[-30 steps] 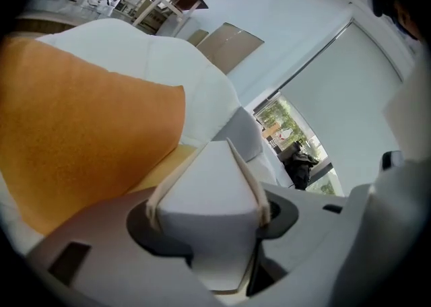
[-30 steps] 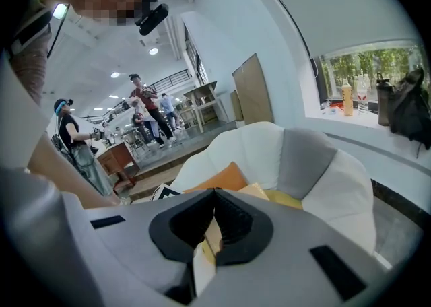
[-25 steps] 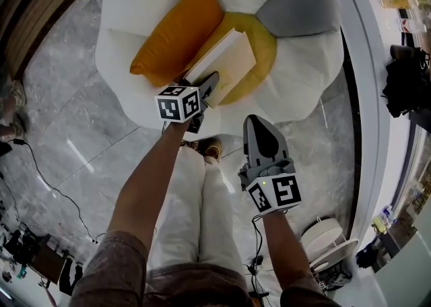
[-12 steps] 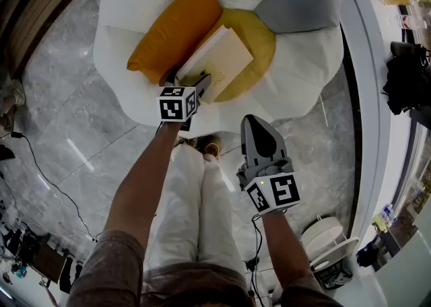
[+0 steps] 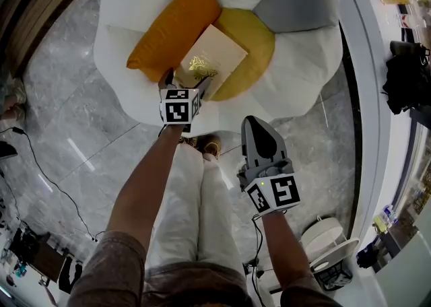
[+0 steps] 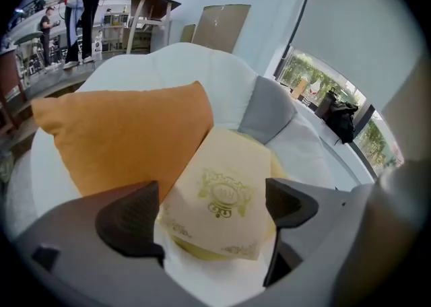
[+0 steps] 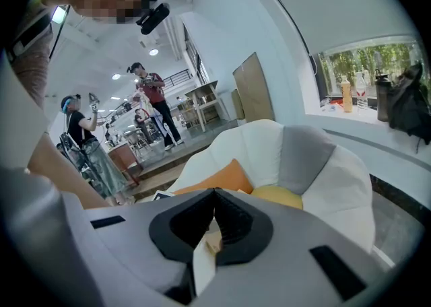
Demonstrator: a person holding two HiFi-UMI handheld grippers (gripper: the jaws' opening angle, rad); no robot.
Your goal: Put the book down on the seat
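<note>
a: how are the two arms placed?

b: the left forearm reaches forward above the white trousers point(image 5: 195, 198), and the left gripper point(image 5: 186, 83) tilts down at the front of the seat. the right forearm is stretched out as well, but the right gripper point(image 5: 256, 125) hangs above the grey marble floor point(image 5: 67, 97), in front of the chair and well apart from the book point(image 5: 211, 56).

a: and the jaws?

b: the left jaws have just been opening and now stand wide apart. the near end of the book shows between them, but the pads do not press on it. the right jaws are together, with nothing gripped.

a: what is inside the chair?

b: the white petal-shaped armchair point(image 5: 316, 63) holds an orange cushion point(image 5: 176, 26) on the left, a grey cushion point(image 5: 296, 3) at the back right, and a round yellow seat pad point(image 5: 259, 36) in the middle. the cream book lies cover up on the yellow seat pad, with its gold emblem visible. its left edge touches the orange cushion.
</note>
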